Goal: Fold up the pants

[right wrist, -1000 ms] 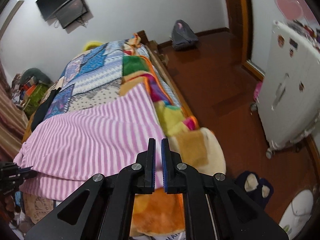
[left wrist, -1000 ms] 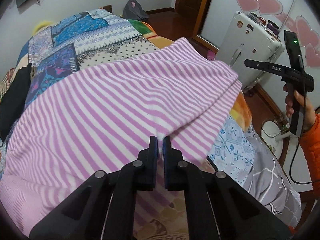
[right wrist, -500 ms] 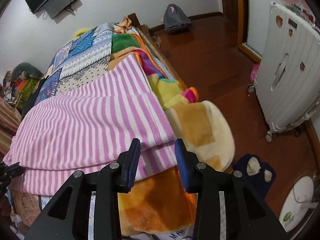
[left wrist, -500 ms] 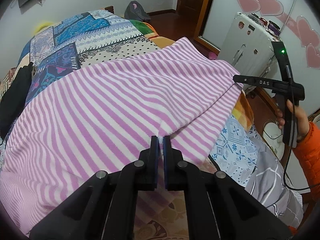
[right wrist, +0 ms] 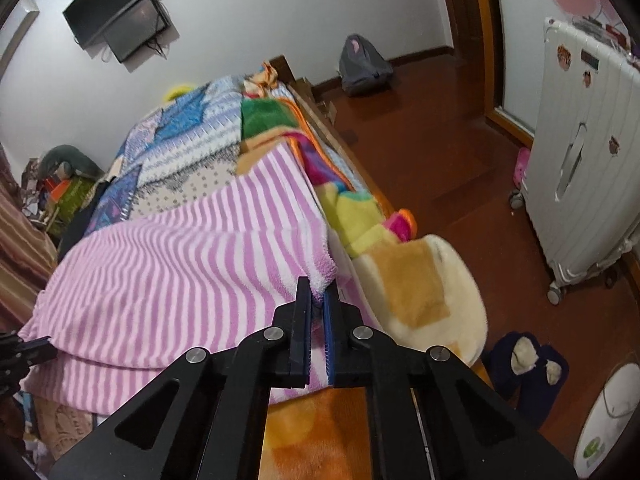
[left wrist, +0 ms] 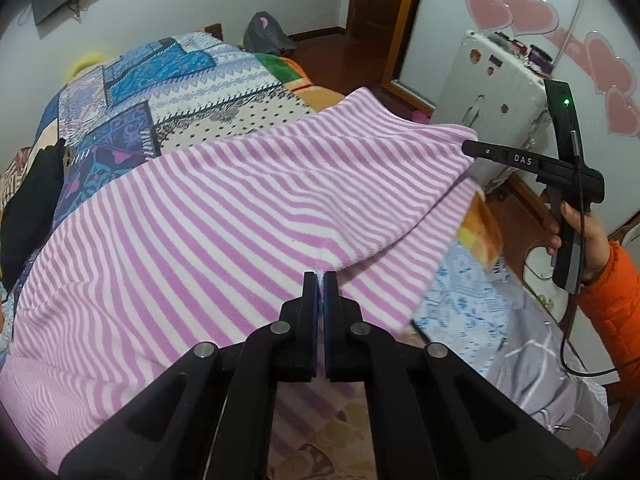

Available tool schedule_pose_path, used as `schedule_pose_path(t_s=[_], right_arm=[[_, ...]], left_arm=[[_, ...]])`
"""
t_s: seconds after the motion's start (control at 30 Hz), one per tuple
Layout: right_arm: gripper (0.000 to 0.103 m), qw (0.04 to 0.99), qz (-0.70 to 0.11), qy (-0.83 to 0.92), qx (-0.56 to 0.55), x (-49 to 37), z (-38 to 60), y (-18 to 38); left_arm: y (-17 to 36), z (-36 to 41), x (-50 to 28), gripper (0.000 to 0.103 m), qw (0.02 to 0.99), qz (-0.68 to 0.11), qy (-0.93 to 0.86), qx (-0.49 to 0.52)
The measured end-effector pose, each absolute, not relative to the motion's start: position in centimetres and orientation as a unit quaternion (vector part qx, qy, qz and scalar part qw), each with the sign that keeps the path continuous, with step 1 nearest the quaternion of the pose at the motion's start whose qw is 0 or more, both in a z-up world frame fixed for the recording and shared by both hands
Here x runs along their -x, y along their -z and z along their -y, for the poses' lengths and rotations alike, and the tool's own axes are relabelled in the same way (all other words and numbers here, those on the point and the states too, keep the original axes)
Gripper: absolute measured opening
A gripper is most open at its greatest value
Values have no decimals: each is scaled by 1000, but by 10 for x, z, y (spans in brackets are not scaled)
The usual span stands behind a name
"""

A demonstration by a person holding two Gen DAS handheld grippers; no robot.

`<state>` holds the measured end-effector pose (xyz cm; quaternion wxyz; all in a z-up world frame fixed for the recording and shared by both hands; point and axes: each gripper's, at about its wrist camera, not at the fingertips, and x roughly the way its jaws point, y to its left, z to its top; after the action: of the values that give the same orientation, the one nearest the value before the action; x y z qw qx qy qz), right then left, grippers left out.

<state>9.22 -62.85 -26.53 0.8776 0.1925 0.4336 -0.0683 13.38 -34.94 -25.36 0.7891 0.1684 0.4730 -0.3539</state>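
Pink-and-white striped pants [left wrist: 224, 216] lie folded in layers across the bed. My left gripper [left wrist: 320, 276] is shut, pinching the near edge of the top layer. It shows in the right wrist view as black tips [right wrist: 40, 350] at the pants' [right wrist: 180, 264] left end. My right gripper [right wrist: 318, 292] has its jaws closing on the fluffy white corner of the top layer, and the pads press it. In the left wrist view the right gripper [left wrist: 466, 147] reaches the pants' far right corner, held by a hand [left wrist: 576, 232] in an orange sleeve.
A patchwork quilt [left wrist: 192, 92] covers the bed beyond the pants, with an orange and cream blanket [right wrist: 416, 284] hanging off the bed's corner. On the wooden floor stand a white suitcase [right wrist: 580, 184], dark slippers [right wrist: 528, 360] and a grey backpack [right wrist: 364, 68].
Half a second ago the right gripper stood open over the pants' corner; now it is shut on that corner. The left gripper has kept its place and grip.
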Motion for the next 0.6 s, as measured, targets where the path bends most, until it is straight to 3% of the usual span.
schedule_pose_path(t_s=[0.23,0.6], right_arm=[[4,883,-423,74,-189,-78,628,250],[6,852,-478,107,-185,-79,634,281]], left_arm=[[244,348,-128,1,786,-476,363,-156],[260,342,-108,1,761,-503,381,-152]])
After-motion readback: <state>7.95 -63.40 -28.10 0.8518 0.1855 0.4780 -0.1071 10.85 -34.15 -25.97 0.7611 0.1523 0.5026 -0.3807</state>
